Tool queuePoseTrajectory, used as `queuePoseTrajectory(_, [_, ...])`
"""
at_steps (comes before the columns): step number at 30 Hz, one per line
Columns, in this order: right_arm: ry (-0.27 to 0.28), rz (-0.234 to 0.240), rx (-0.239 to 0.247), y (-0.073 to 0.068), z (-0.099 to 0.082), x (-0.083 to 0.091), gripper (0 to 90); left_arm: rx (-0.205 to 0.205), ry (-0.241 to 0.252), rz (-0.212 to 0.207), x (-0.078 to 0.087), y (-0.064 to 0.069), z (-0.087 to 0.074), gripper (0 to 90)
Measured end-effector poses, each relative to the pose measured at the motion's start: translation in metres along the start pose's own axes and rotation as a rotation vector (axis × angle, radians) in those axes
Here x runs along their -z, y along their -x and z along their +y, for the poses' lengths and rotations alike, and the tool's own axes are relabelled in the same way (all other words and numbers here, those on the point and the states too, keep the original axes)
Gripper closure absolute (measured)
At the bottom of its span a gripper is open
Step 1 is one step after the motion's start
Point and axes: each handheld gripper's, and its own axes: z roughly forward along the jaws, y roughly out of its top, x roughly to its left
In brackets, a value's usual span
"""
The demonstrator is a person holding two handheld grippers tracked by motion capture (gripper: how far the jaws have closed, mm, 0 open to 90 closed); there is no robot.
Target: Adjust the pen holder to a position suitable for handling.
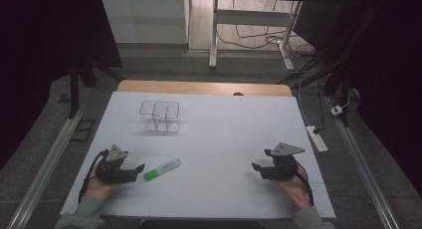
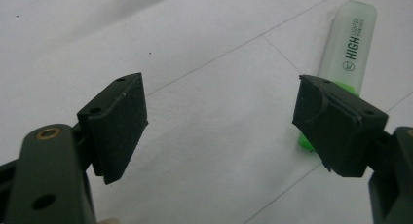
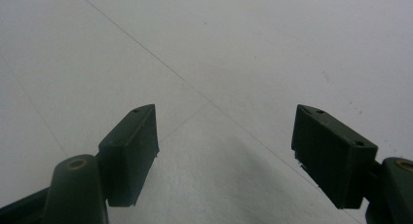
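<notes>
The highlighter (image 1: 162, 169) lies flat on the white tabletop (image 1: 219, 134), just beside the left tool (image 1: 133, 170) and on its inner side, toward the middle of the tabletop. Its green end points at that tool's tips and its pale cap end runs away and slightly farther up the tabletop, so its long axis continues roughly along the line in which the tool points.

In the left gripper view the highlighter (image 2: 347, 53) sits just beyond the right-hand jaw, its green end partly hidden behind that jaw, not between the two. The left tool (image 2: 219, 112) is released, jaws spread wide with bare tabletop between them.

The right tool (image 1: 259, 168) is well apart from the highlighter, also released and holding nothing. The left is clearly the nearer one; I judge it needs a small sideways shift to straddle the barrel.

A clear two-part holder (image 1: 159, 115) stands farther back, beyond the left tool.
</notes>
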Motion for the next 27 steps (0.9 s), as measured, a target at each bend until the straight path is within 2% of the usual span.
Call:
queuePoseTrajectory(3, [-0.004,-0.010,0.018,-0.0001,0.0002,0.0000,24.9,-0.005,-0.003,-0.008,-0.0009,0.0011,0.0007,20.1])
queuePoseTrajectory(16, [0.000,-0.012,-0.001,-0.0003,0.0019,0.0038,26.0,-0.011,-0.005,-0.032,-0.0037,0.0006,0.0019,20.4])
queuePoseTrajectory(27, [0.027,-0.014,0.002,0.0010,0.0027,0.0059,27.0,-0.010,-0.014,-0.032,-0.0089,0.0002,0.0100,20.5])
